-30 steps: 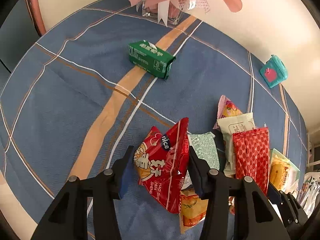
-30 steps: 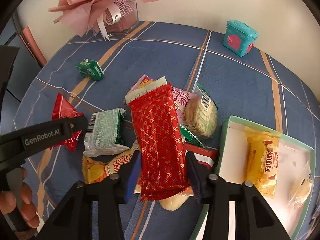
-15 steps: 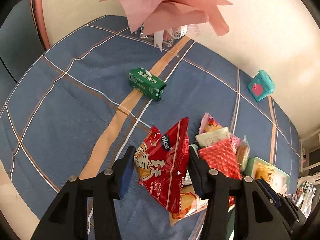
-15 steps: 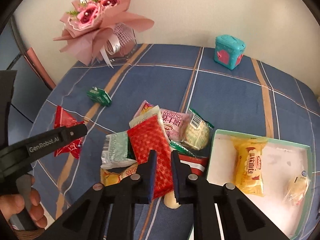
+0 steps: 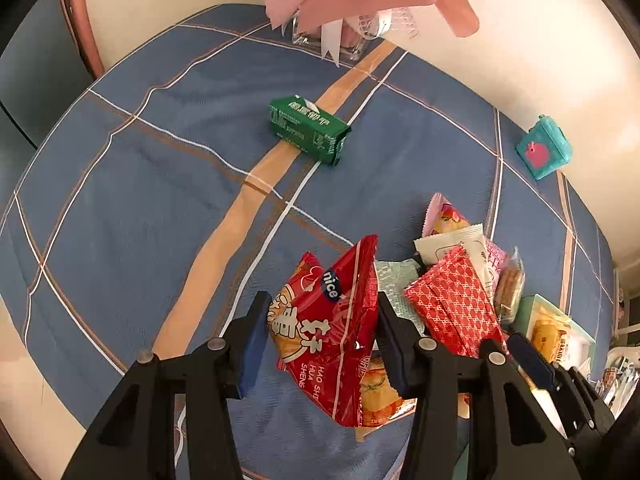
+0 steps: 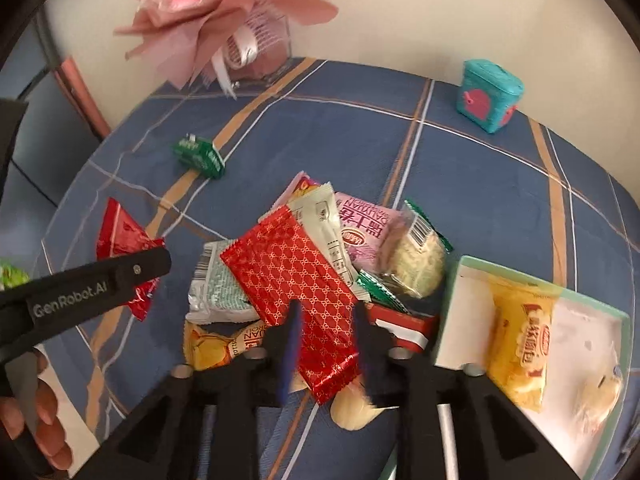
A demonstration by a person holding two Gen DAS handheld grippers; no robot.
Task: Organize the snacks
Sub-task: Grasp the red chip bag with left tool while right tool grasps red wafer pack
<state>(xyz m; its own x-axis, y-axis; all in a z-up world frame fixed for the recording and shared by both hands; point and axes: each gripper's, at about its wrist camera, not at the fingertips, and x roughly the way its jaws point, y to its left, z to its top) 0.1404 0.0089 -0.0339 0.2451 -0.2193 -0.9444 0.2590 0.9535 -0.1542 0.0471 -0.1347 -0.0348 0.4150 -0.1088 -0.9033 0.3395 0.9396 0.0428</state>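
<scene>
My left gripper [image 5: 324, 332] is shut on a red snack bag [image 5: 320, 320] marked "nice", which hangs clear of the blue checked tablecloth. The same bag [image 6: 120, 236] shows at the left of the right wrist view, behind the left finger [image 6: 100, 284]. My right gripper [image 6: 328, 340] is over the pile of snacks and its blurred jaws are opening. A red patterned packet [image 6: 292, 264] lies between them on top of the pile. That packet [image 5: 452, 304] also appears in the left wrist view. A mint-green tray [image 6: 452, 300] at the right holds a yellow packet [image 6: 520, 336].
A green carton [image 5: 308, 128] lies alone toward the far side of the round table. A pink bouquet in a glass vase [image 6: 256, 52] stands at the back and a teal box [image 6: 488, 96] at the back right. A person's hand [image 6: 44, 412] grips the left tool.
The right jaws went from wide to almost shut on the red patterned packet and have parted again. The left gripper still holds the red snack bag.
</scene>
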